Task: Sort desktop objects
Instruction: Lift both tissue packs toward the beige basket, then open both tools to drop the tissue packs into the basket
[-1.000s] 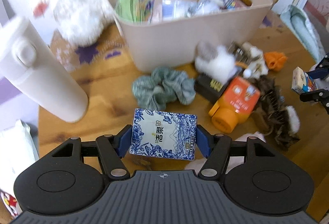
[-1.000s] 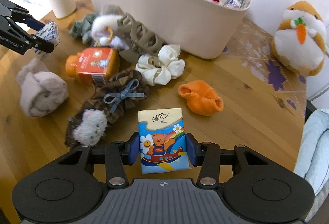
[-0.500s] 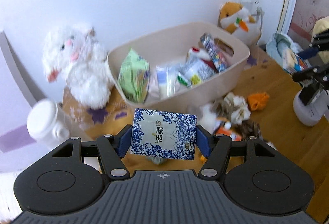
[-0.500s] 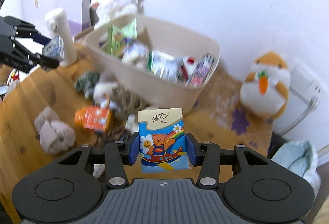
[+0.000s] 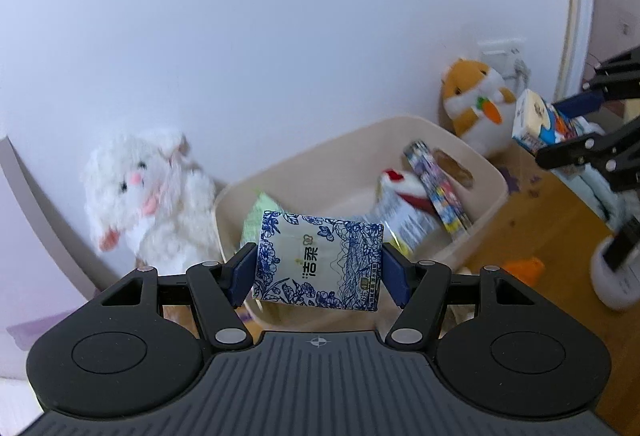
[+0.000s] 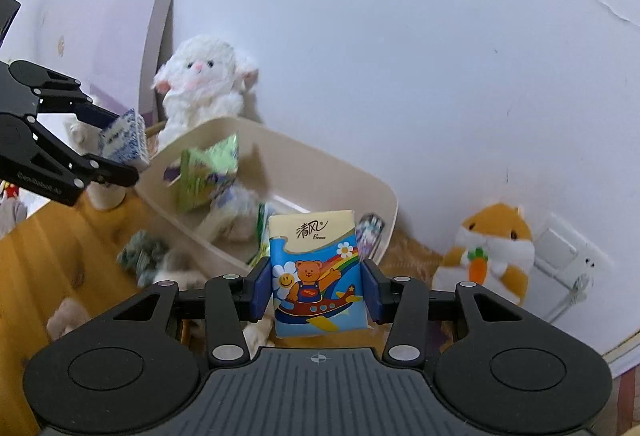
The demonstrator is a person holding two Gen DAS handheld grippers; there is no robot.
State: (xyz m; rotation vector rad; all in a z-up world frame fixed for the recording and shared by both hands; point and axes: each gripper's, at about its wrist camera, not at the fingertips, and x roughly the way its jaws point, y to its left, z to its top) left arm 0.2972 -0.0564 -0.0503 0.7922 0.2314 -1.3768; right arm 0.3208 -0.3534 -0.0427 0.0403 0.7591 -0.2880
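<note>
My left gripper (image 5: 319, 268) is shut on a blue-and-white floral tissue pack (image 5: 318, 260), held in the air above the near side of the beige bin (image 5: 486, 171). My right gripper (image 6: 316, 286) is shut on a tissue pack with a cartoon bear (image 6: 316, 276), held high in front of the bin (image 6: 384, 191). The bin holds a green packet (image 6: 208, 171) and several other packs. Each gripper shows in the other's view, the left one (image 6: 120, 147) at far left, the right one (image 5: 560, 123) at far right.
A white plush lamb (image 5: 148, 195) sits left of the bin and an orange hamster plush (image 6: 492, 248) right of it, against the wall. A grey-green scrunchie (image 6: 140, 256), an orange item (image 5: 524, 268) and a white round device (image 5: 616, 276) lie on the wooden table.
Both grippers have risen from the table with their tissue packs and tilted up, so the bin now lies lower and farther in each view. Both stay shut.
</note>
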